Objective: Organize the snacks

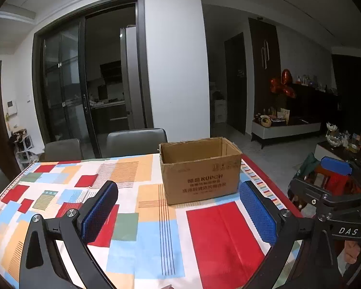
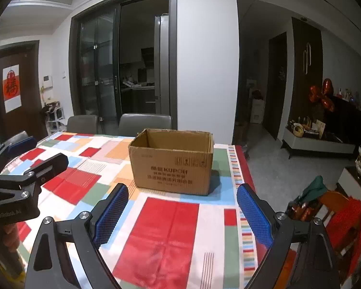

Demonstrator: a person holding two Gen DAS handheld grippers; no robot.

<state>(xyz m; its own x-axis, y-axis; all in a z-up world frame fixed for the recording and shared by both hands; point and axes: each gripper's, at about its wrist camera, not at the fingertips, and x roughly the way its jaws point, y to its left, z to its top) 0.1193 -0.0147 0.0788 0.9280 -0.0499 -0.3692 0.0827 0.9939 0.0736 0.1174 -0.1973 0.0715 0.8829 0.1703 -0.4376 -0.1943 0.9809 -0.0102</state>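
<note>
An open brown cardboard box stands upright on the patchwork tablecloth, near the table's far right corner; it also shows in the right wrist view. Its inside is mostly hidden. My left gripper is open and empty, held above the cloth in front of the box. My right gripper is open and empty, also in front of the box. Each gripper appears at the edge of the other's view: the right one and the left one. No snacks are visible on the table.
Grey chairs stand at the table's far side. The table's right edge drops to a grey floor. A chair with red and green items stands to the right. A low cabinet stands by the far wall.
</note>
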